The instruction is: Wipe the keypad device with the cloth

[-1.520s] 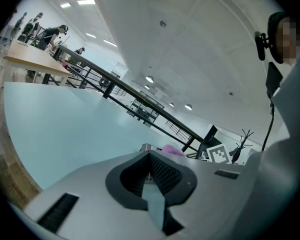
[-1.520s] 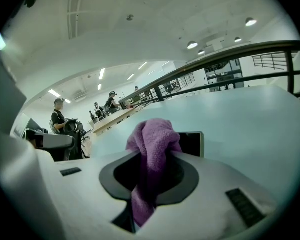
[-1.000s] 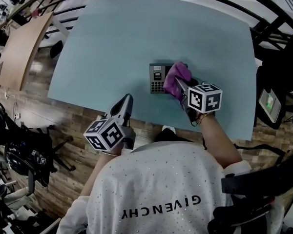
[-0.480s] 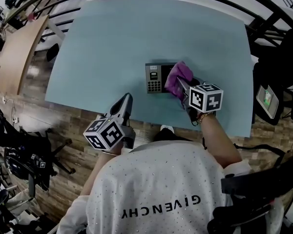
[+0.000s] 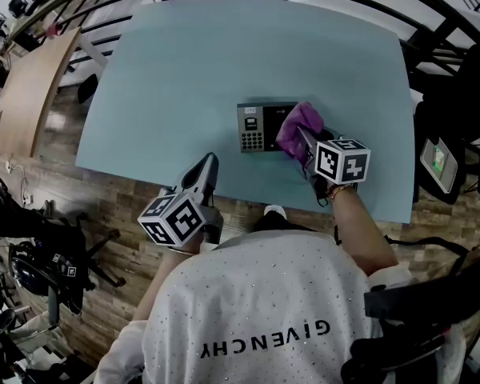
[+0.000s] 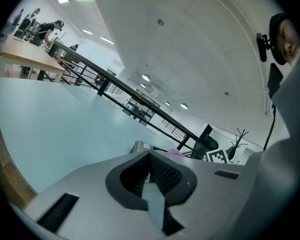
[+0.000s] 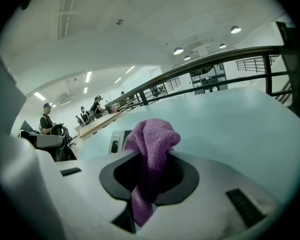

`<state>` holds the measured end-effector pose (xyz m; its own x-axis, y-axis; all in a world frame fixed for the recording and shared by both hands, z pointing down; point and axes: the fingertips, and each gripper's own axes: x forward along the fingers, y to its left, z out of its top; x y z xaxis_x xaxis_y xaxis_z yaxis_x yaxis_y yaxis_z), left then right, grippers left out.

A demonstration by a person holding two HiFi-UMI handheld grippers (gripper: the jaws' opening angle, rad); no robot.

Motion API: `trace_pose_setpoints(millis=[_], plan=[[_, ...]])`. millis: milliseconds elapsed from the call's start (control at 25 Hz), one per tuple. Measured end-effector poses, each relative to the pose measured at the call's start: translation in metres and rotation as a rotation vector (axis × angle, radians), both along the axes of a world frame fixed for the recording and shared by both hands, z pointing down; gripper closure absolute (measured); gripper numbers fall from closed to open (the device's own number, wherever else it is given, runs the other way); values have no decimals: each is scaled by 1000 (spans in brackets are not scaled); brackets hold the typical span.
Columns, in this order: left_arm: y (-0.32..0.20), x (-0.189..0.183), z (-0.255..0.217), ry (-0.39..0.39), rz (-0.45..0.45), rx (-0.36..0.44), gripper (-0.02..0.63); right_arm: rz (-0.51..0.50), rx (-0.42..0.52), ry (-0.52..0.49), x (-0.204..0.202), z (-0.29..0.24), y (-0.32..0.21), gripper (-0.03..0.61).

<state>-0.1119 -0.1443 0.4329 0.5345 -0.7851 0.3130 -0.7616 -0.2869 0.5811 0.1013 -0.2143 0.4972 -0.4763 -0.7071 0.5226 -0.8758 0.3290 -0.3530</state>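
While my right gripper pinched the purple cloth over the right end of the keypad device, which lay near the table's near edge, I judged the wipe wanted light, flat strokes leftward across the keys, lest the unheld device slide. My left gripper, jaws pressed together on nothing, hung at that near edge, free to steady it.

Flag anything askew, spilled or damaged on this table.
Nothing stands out. The keypad device lies flat on the table with no visible damage, and the purple cloth is pinched in the right gripper at the device's right end.
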Motion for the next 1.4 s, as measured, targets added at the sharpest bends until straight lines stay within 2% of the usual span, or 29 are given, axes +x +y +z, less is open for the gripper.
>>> trace_pose_setpoints(millis=[400, 560, 720, 880, 1120, 1400], plan=[[8, -5, -1, 6, -16, -1, 609, 100, 11, -23, 21, -6, 4, 512], [11, -7, -1, 12, -20, 0, 609, 6, 34, -42, -3, -19, 8, 513], [12, -10, -5, 12, -28, 6, 609, -125, 53, 10, -35, -23, 12, 514], [16, -21, -6, 14, -59, 9, 609, -210, 50, 32, -64, -20, 15, 514], [22, -37, -5, 14, -105, -2, 609, -277, 34, 46, -94, -13, 13, 512], [24, -50, -1, 16, -141, -11, 609, -273, -1, 38, -102, 3, 6, 512]])
